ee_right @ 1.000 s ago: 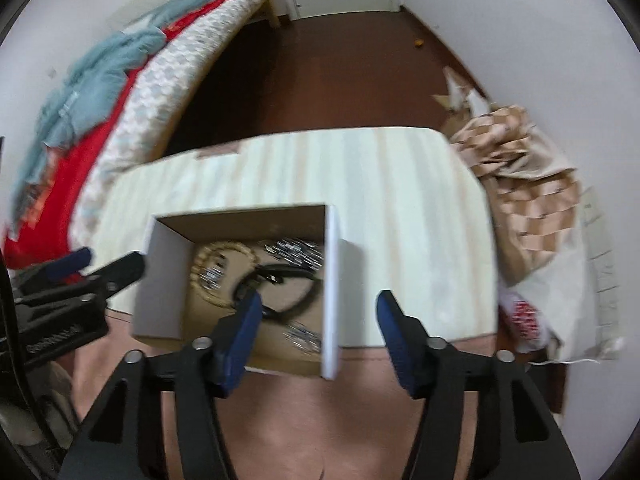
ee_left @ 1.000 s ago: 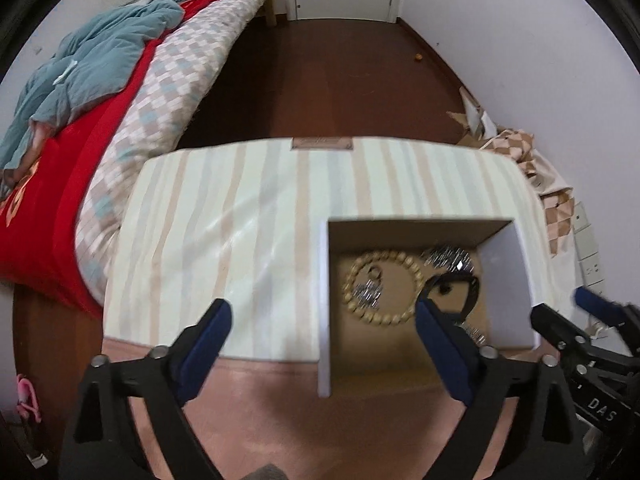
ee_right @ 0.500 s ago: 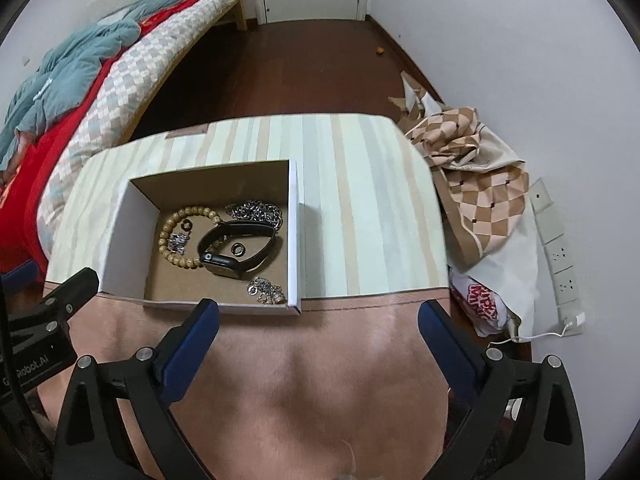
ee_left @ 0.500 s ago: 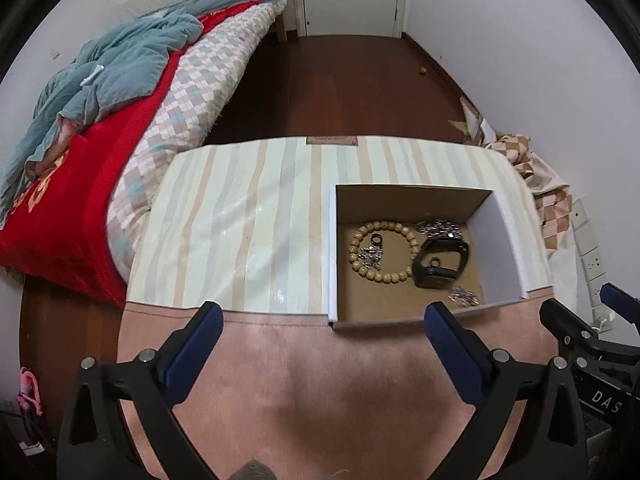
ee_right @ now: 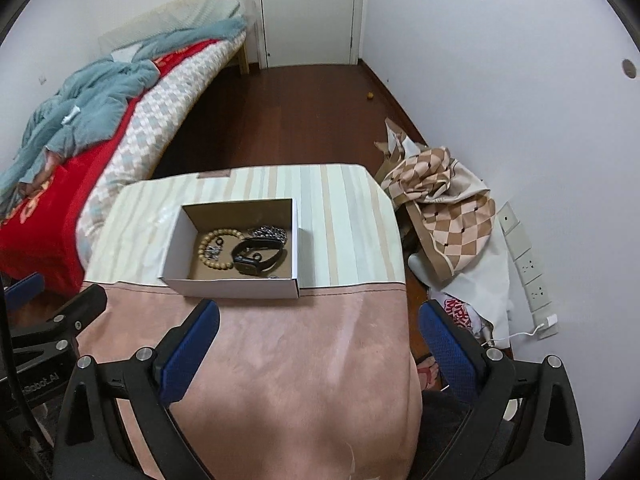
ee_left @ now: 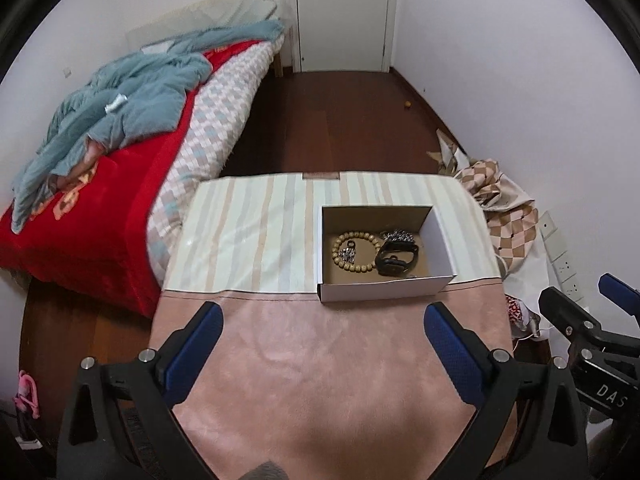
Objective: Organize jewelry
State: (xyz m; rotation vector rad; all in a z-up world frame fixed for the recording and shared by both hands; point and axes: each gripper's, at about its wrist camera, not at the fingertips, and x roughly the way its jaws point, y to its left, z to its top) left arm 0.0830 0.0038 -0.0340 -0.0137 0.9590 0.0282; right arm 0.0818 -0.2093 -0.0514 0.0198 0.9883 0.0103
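Grippers: left gripper (ee_left: 322, 326) and right gripper (ee_right: 318, 322) pulled back from box (ee_left: 384, 292), fingers apart, empty.
Jewelry: beads (ee_left: 356, 250), watch (ee_left: 396, 262) inside; task looks done.

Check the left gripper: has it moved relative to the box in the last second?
Yes. The left gripper has pulled back toward the near edge: its fingers straddled the cardboard box a second ago, and now the box sits beyond the fingertips, on the striped cloth.

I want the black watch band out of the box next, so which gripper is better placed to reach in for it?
Probably the right gripper. The black band lies in the right half of the box, and both grippers are open and empty; the left gripper is centred further left.
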